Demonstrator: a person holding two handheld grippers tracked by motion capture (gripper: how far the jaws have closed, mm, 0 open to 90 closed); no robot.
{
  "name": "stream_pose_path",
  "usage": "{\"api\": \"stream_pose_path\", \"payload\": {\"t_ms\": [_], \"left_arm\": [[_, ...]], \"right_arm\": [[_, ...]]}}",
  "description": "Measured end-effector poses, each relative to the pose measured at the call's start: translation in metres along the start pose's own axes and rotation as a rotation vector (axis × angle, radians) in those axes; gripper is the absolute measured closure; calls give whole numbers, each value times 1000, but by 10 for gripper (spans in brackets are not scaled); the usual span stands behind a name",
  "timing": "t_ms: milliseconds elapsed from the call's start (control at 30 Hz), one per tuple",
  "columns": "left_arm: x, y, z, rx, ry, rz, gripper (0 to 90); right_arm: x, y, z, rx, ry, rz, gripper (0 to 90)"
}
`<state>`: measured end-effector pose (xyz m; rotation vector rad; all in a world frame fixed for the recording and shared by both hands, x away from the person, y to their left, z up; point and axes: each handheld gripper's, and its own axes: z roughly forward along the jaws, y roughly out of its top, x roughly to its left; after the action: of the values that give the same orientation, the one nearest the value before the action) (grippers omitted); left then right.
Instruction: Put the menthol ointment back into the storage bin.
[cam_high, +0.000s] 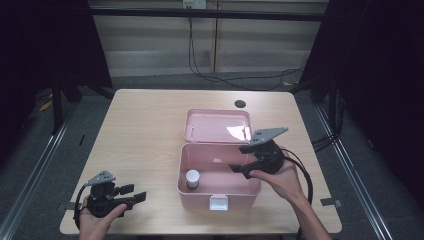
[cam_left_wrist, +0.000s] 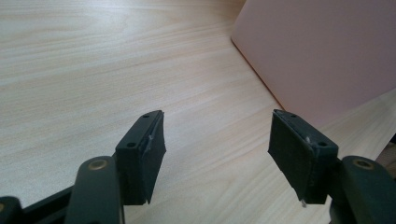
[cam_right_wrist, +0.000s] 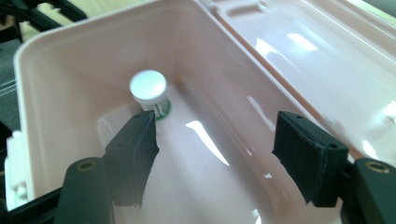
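1. Box (cam_high: 218, 187), pink, sits open near the middle of the table (cam_high: 140, 135); its lid (cam_high: 217, 126) lies folded back on the far side and its white latch (cam_high: 218, 202) faces the person.
2. We see a small white-capped jar (cam_high: 192, 178) standing upright in the box's near-left corner, with a green band at its base in the right gripper view.
3. Right gripper (cam_high: 239, 169) hangs over the box's right part, jaws spread, nothing between them; they point toward the jar.
4. Left gripper (cam_high: 131, 193) is held low over the table's near-left corner, jaws spread and empty, the box wall just ahead of them.
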<state>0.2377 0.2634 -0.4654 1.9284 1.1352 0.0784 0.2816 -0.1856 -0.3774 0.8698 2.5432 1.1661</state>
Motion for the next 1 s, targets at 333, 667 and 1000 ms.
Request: {"api": "stream_pose_path", "payload": {"t_ms": [333,667,1000], "left_arm": [[0,0,-1,-9,2,3,321],[0,0,-1,-2,1,4,321],[0,0,0,-4,1,3,321]], "right_arm": [[-8,-38,-36,-131,-125,115,311],[-9,-79,-61,-189,-239,206,273],[-13,-130,-72,-185,-310,304,257]]}}
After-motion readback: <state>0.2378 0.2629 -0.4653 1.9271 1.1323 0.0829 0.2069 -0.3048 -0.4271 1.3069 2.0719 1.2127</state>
